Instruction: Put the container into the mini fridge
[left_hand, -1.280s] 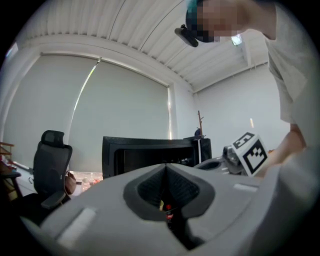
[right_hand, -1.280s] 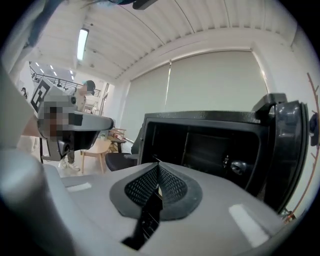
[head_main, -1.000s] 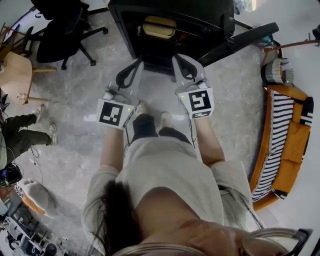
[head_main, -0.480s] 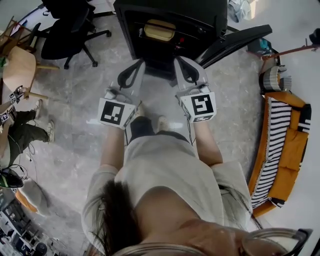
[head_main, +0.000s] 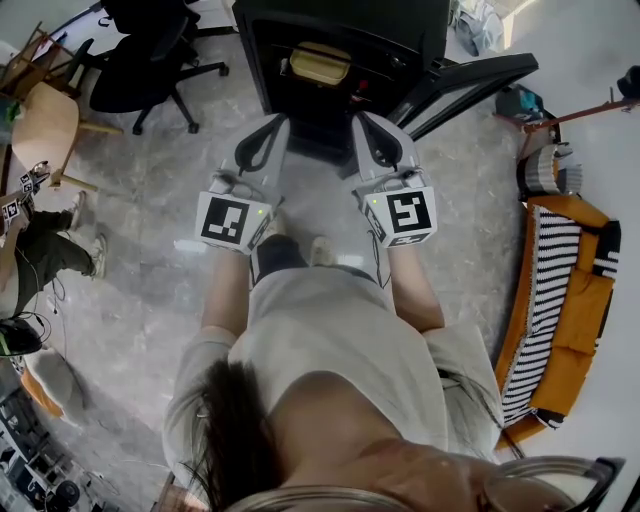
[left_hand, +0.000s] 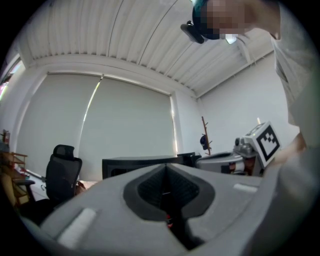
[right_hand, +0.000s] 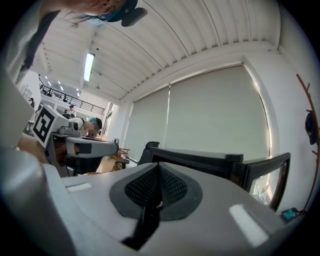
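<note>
The black mini fridge (head_main: 345, 30) stands open on the floor ahead of me, its door (head_main: 470, 80) swung out to the right. A tan lidded container (head_main: 320, 62) sits on the shelf inside it. My left gripper (head_main: 274, 123) and right gripper (head_main: 362, 119) are held side by side just in front of the opening, apart from the container. Both are shut with nothing between the jaws. The left gripper view shows the shut left gripper (left_hand: 167, 172) below the fridge's top (left_hand: 135, 162). In the right gripper view the right gripper (right_hand: 158, 172) points at the fridge (right_hand: 200, 160) and its door (right_hand: 265, 175).
A black office chair (head_main: 150, 50) and a round wooden table (head_main: 45, 125) stand to the left. An orange sofa with a striped cushion (head_main: 560, 300) runs along the right. Another person's legs (head_main: 40, 255) show at the left edge. My own feet (head_main: 320, 245) are below the grippers.
Both grippers have stayed shut and side by side before the fridge, drifting only slightly. The container rests in the same place inside.
</note>
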